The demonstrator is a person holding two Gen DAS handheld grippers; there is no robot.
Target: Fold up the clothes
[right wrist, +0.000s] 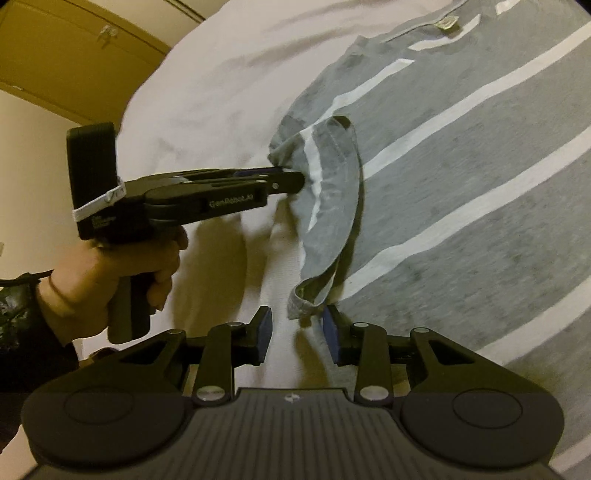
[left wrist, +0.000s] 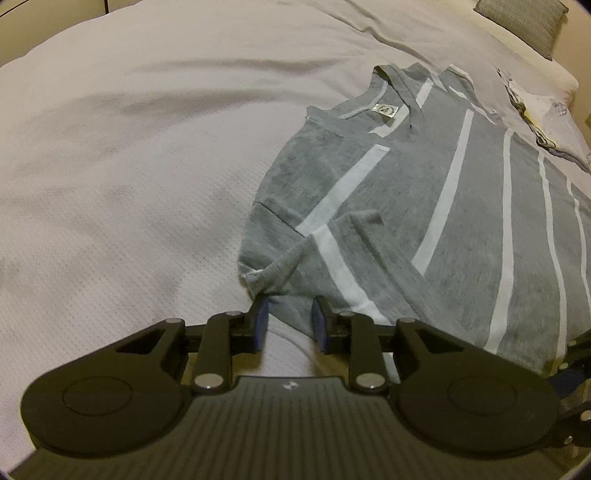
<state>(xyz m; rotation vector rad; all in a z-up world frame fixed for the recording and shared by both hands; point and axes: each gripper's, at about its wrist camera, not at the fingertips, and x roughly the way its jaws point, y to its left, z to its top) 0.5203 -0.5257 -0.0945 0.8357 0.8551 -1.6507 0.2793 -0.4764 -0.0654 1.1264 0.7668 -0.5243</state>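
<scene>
A grey T-shirt with white stripes (left wrist: 461, 206) lies flat on a white bed cover, its collar label (left wrist: 384, 109) away from me. Its near sleeve (left wrist: 325, 254) is partly turned over onto the body. My left gripper (left wrist: 288, 314) is open, its blue pads either side of the sleeve's edge. In the right wrist view the left gripper (right wrist: 291, 173) reaches in from the left to the lifted sleeve (right wrist: 328, 199). My right gripper (right wrist: 297, 325) is open, with the sleeve's hanging cuff (right wrist: 301, 302) between its fingertips.
The white bed cover (left wrist: 129, 184) spreads to the left. A grey pillow (left wrist: 524, 22) lies at the far right corner, and another printed garment (left wrist: 543, 122) lies at the right edge. A wooden cabinet door (right wrist: 74, 48) stands behind the bed.
</scene>
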